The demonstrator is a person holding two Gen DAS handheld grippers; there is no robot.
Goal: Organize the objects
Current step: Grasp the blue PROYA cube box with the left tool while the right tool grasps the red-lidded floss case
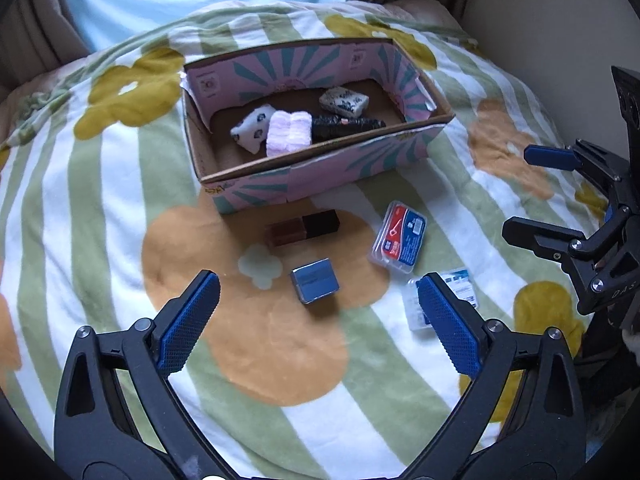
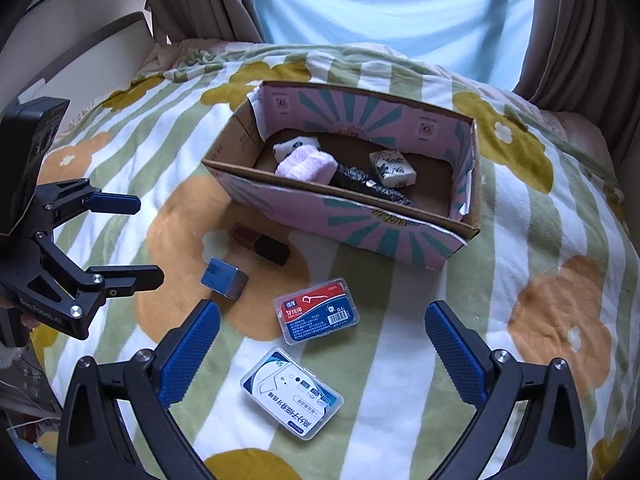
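Observation:
A pink-and-teal cardboard box (image 1: 404, 148) (image 2: 372, 236) sits on the bed, holding rolled socks (image 1: 289, 133) (image 2: 306, 167), a dark packet and a small patterned block. In front of it lie a silver-blue cube (image 1: 315, 286) (image 2: 224, 278), a brown-and-black bar (image 1: 304, 227) (image 2: 262, 245), a red-and-blue floss case (image 1: 400, 236) (image 2: 316, 311) and a white-and-blue floss case (image 1: 460, 284) (image 2: 292, 394). My left gripper (image 1: 318, 284) (image 2: 146, 236) hangs open just above the cube. Over the white-and-blue case my right gripper (image 2: 322, 312) (image 1: 516, 190) is open, holding nothing.
A striped blanket with yellow and orange flowers (image 1: 256, 352) (image 2: 560, 312) covers the bed. Curtains and a bright window (image 2: 380, 0) stand behind it. A white headboard or wall edge (image 2: 80, 60) is at the left of the right wrist view.

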